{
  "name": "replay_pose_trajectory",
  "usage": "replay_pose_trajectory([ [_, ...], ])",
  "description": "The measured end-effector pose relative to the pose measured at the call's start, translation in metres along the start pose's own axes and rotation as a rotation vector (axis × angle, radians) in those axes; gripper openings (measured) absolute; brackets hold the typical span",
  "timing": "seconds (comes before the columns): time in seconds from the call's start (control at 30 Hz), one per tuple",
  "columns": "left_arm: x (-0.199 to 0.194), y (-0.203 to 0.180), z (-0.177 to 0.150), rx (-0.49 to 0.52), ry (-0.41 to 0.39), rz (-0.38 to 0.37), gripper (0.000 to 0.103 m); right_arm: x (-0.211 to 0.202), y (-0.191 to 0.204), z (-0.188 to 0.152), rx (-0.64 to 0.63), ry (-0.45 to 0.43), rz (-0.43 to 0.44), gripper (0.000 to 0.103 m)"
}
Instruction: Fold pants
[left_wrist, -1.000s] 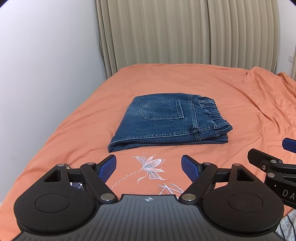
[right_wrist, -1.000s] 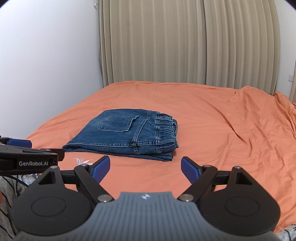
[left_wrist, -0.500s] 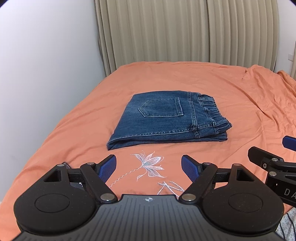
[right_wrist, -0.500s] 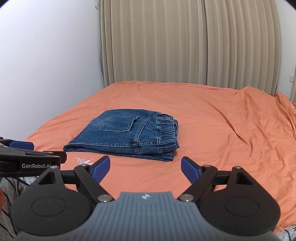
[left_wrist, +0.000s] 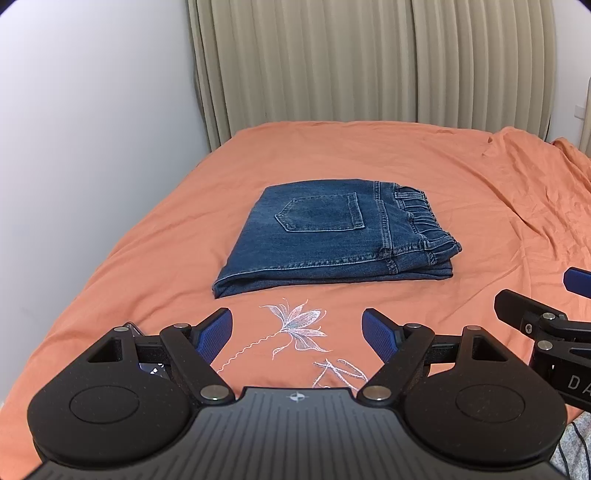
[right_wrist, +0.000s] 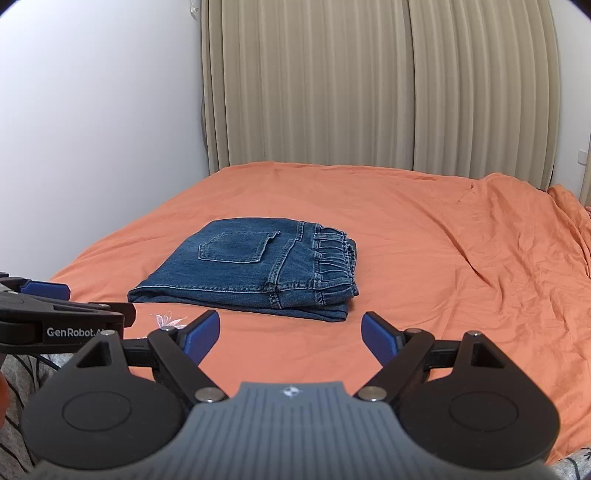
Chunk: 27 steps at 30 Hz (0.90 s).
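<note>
Blue denim pants (left_wrist: 332, 236) lie folded in a compact rectangle on the orange bed sheet (left_wrist: 461, 177), back pocket up, elastic waistband at the right. My left gripper (left_wrist: 297, 332) hovers open near the bed's front edge, well short of the pants, nothing between its blue pads. In the right wrist view the folded pants (right_wrist: 255, 266) sit ahead and to the left. My right gripper (right_wrist: 290, 332) is open and empty too, pulled back from the pants. Each gripper shows at the edge of the other's view.
A white wall (left_wrist: 92, 147) runs along the bed's left side and beige curtains (left_wrist: 369, 62) hang behind it. White flower embroidery (left_wrist: 295, 325) marks the sheet in front of the pants. The sheet is wrinkled at the right (right_wrist: 517, 251). A dark small object (left_wrist: 147, 365) lies under the left finger.
Both grippers have drawn back and risen slightly, so the folded pants look a little farther away. The pants have not moved; both grippers stay open.
</note>
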<state>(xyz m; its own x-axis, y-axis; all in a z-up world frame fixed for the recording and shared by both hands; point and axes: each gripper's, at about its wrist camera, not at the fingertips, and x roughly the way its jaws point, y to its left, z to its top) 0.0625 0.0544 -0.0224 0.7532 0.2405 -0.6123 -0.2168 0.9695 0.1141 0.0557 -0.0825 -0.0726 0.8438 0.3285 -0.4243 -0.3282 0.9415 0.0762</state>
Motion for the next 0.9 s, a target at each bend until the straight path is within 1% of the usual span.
replay_pose_trajectory([
  [0.9,-0.0034,0.0006,0.0014,-0.006,0.002,-0.004,0.093,-0.0005,0.0035,0.0017,-0.004,-0.006,0.000,0.080],
])
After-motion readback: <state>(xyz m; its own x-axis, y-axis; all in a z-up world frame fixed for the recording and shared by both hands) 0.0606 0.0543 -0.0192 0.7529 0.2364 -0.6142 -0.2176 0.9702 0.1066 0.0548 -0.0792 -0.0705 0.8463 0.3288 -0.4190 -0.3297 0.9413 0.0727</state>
